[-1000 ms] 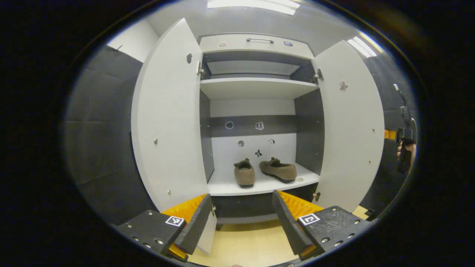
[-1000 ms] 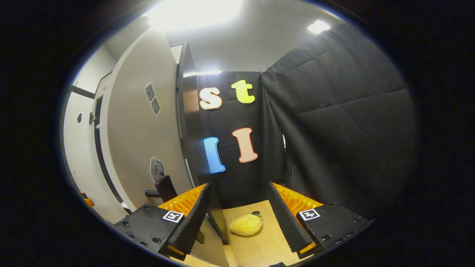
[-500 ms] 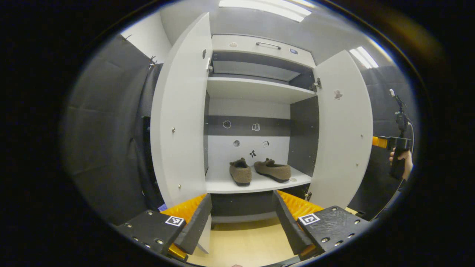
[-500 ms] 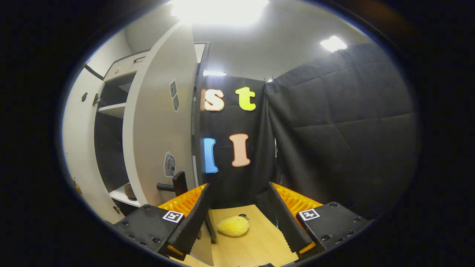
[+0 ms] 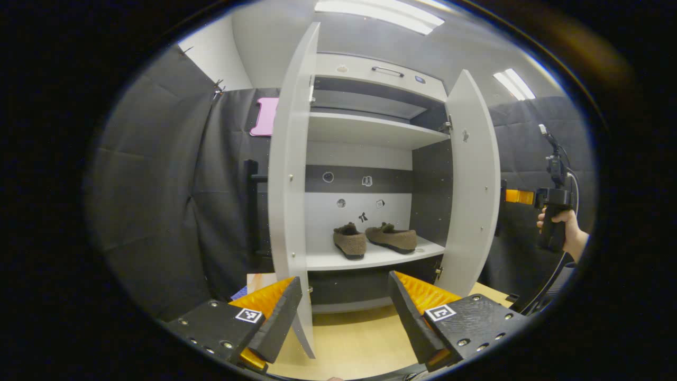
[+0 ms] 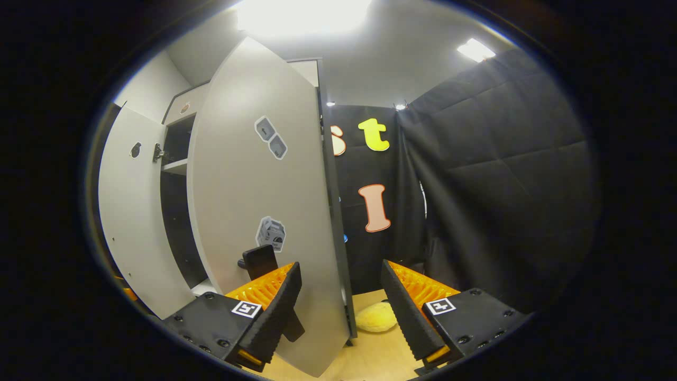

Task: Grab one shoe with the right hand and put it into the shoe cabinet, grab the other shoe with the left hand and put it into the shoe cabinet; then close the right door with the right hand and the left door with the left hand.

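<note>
Two brown fuzzy shoes (image 5: 350, 241) (image 5: 394, 237) sit side by side on the lower shelf of the white shoe cabinet (image 5: 370, 129). Both doors stand open. In the left gripper view the left door (image 5: 288, 185) is seen edge-on, just beyond my open, empty left gripper (image 5: 344, 312). A hand (image 5: 561, 228) holds my right gripper (image 5: 510, 197) behind the right door (image 5: 473, 185). In the right gripper view my right gripper (image 6: 341, 312) is open at the outer face of the right door (image 6: 264, 201), whose free edge runs down between the fingers, beside the black handle (image 6: 259, 259).
A yellow plush thing (image 6: 376, 317) lies on the wooden floor (image 5: 354, 344) by the cabinet's right side. A black bar handle (image 5: 251, 211) sticks out from the left door's outer face. A pink board (image 5: 264, 116) hangs on the back wall. Black padded walls enclose both sides.
My left gripper has shifted left, so the left door now shows edge-on. My right gripper has come up to the right door's outer face, which now looks narrower from the left.
</note>
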Available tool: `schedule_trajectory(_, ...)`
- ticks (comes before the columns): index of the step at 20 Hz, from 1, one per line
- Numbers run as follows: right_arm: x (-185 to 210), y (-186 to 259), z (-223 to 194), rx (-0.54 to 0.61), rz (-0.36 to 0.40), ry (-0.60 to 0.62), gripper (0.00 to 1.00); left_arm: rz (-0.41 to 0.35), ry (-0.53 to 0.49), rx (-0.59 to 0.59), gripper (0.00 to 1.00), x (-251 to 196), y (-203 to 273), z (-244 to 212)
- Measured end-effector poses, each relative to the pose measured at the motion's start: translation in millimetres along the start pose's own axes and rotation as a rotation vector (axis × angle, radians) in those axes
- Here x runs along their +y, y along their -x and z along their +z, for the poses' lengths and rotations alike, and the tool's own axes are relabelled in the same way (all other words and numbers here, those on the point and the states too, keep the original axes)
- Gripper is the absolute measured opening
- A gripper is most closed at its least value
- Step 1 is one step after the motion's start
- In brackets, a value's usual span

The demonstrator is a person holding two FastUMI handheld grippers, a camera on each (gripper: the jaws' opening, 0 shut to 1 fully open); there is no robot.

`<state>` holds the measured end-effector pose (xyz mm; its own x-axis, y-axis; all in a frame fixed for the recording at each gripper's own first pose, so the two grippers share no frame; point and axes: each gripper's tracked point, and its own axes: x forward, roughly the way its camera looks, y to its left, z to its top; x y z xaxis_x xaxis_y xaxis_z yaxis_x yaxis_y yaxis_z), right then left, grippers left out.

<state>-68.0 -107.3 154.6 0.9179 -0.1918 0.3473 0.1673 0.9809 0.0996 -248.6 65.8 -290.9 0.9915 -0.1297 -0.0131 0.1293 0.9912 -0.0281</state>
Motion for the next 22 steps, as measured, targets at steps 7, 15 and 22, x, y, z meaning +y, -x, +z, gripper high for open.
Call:
schedule_trajectory(7, 45.8, -18.6, -16.1, -0.012, -0.017, 0.051, 0.99, 0.157, 0.008, 0.007, 1.00, 69.1, 32.4, -7.8)
schedule_trajectory(15, 17.4, 4.2, -27.1, 0.030, -0.071, -0.013, 0.98, 0.395, -0.072, -0.061, 1.00, 177.3, 41.7, 24.9)
schedule_trajectory(22, 17.5, 18.1, -37.2, 0.048, -0.071, 0.016, 0.98, 0.398, -0.046, -0.088, 1.00, 216.5, 9.4, 46.6)
